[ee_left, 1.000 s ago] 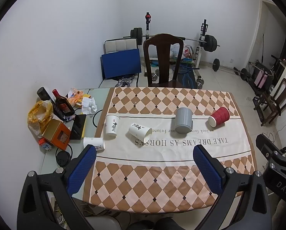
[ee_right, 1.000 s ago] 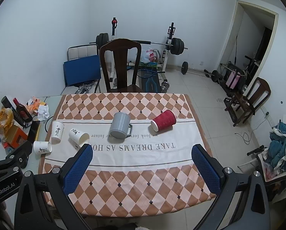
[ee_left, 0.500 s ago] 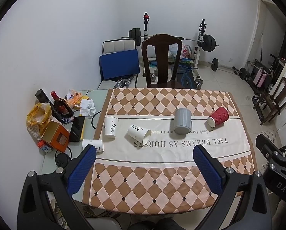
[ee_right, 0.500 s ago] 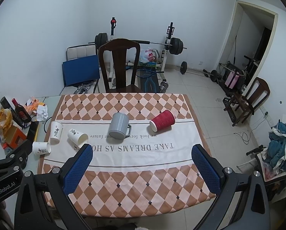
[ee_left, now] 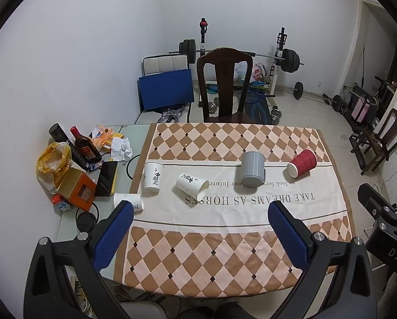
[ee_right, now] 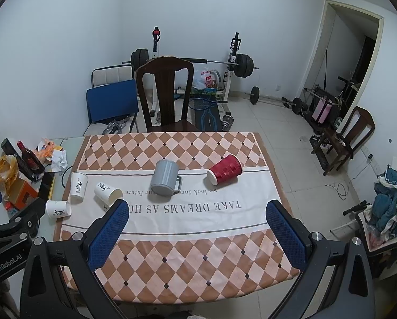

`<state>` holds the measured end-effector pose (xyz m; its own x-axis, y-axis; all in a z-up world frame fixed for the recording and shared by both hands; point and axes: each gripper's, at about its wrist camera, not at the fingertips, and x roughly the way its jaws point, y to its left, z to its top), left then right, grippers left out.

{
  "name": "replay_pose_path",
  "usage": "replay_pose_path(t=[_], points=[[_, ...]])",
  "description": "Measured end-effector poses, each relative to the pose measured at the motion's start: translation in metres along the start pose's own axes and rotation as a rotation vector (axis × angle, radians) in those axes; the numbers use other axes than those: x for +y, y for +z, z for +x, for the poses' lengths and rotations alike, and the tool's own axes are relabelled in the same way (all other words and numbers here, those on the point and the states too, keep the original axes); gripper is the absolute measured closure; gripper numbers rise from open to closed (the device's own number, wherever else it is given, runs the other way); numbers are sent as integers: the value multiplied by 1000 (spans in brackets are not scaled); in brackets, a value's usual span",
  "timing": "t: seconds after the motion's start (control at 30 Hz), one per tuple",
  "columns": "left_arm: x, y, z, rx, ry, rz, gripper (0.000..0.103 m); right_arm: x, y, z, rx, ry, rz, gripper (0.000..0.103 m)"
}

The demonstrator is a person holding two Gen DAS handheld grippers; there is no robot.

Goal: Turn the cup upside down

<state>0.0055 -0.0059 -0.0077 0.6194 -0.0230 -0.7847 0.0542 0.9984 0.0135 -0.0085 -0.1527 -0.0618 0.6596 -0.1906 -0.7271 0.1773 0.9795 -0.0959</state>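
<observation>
Left wrist view: the left gripper point(ee_left: 199, 216), its blue textured pads spread wide and grasping nothing, hangs above the near edge of a table point(ee_left: 113, 178) draped in a brown-and-peach diamond-checked cloth point(ee_left: 225, 252) with a white printed band. At 12 o'clock from the gripper, a ribbed grey mug point(ee_left: 251, 168) rests mouth-down on that band. At 1 o'clock a corrugated red paper cup point(ee_left: 302, 163) lies on its side, white rim toward the camera. At 11 o'clock a smooth white paper cup point(ee_left: 191, 186) lies toppled; beside it another white cup point(ee_left: 152, 176) sits mouth-down, and a third point(ee_left: 126, 201) lies at the cloth's edge. A dark glass bottle point(ee_left: 84, 146) and an orange box point(ee_left: 77, 189) crowd the bare tabletop at 9 o'clock.

Right wrist view: the right gripper point(ee_right: 198, 215) is likewise released, pads wide apart over the cloth. The grey mug point(ee_right: 165, 176) sits at 12 o'clock, handle to the right; the red cup point(ee_right: 225, 172) lies just beside it at 1 o'clock. A dark wooden chair point(ee_right: 165, 93) stands behind the table.
</observation>
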Motion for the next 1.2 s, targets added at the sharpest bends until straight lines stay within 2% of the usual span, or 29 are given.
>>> replay_pose_path(t=[1.2], points=[[-1, 1, -1, -2, -5, -3, 0, -2, 2, -3, -7, -5, 6, 0]])
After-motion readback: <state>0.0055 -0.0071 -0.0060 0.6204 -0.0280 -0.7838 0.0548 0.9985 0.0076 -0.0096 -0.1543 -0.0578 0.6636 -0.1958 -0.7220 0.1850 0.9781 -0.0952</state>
